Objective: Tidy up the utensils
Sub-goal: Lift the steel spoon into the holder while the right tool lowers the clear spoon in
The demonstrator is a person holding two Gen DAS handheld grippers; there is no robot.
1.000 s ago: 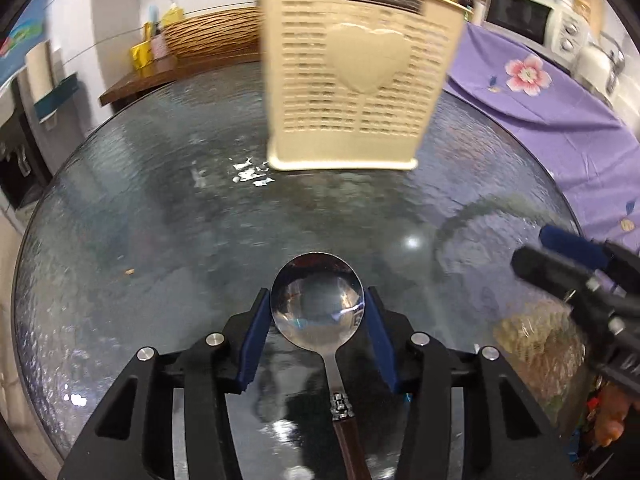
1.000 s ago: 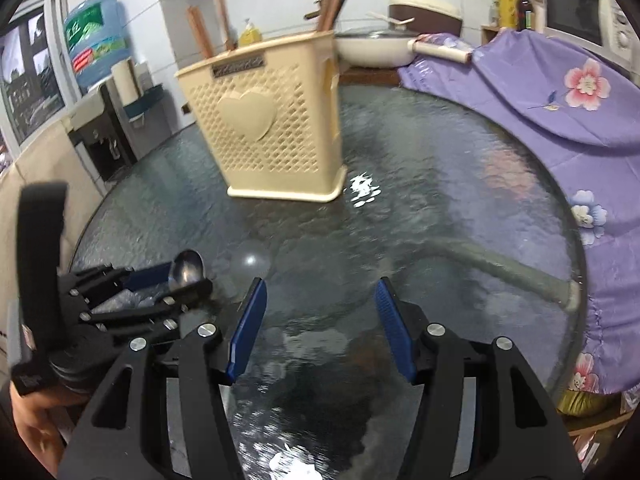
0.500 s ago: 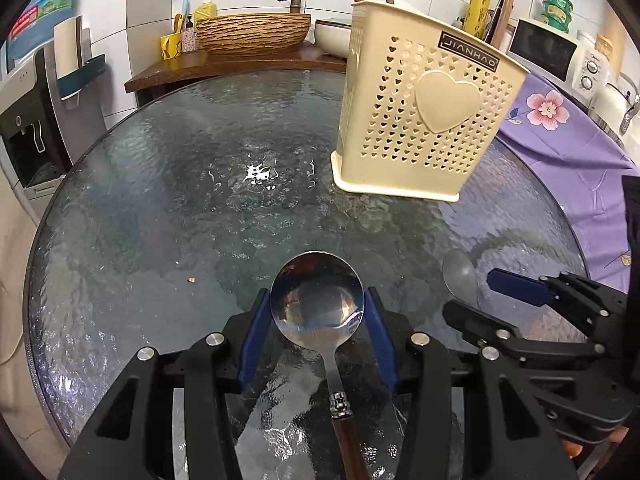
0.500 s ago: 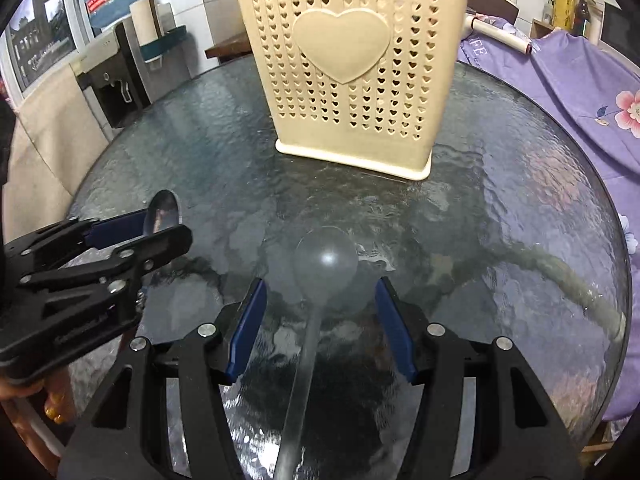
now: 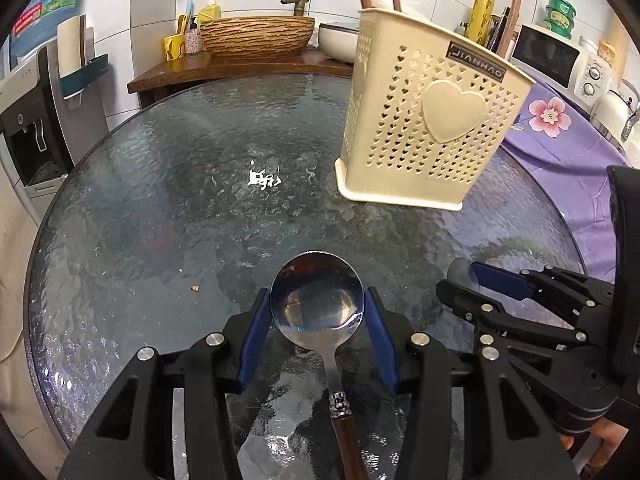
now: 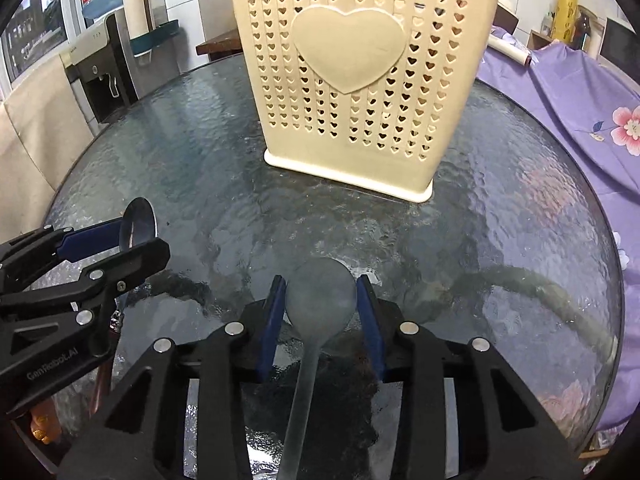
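My left gripper (image 5: 318, 320) is shut on a steel spoon (image 5: 318, 298) with a brown wooden handle, bowl forward, held above the glass table (image 5: 160, 208). My right gripper (image 6: 322, 306) is shut on a translucent grey plastic spoon (image 6: 320, 296), bowl forward. A cream perforated utensil holder (image 5: 428, 136) with a heart and "JIANHAO" label stands on the table ahead; it also shows in the right wrist view (image 6: 352, 76). Brown handles stick out of its top. The right gripper shows in the left wrist view (image 5: 476, 288), and the left gripper in the right wrist view (image 6: 120, 248).
A purple floral cloth (image 5: 560, 140) covers the counter on the right, with a microwave (image 5: 556, 60) behind it. A wicker basin (image 5: 256, 36) sits on a wooden shelf at the back. A water dispenser (image 5: 28, 120) stands left of the table.
My right gripper has closed from open and empty onto the grey plastic spoon. Both views have drawn back and swung, so the holder now sits farther right in the left wrist view.
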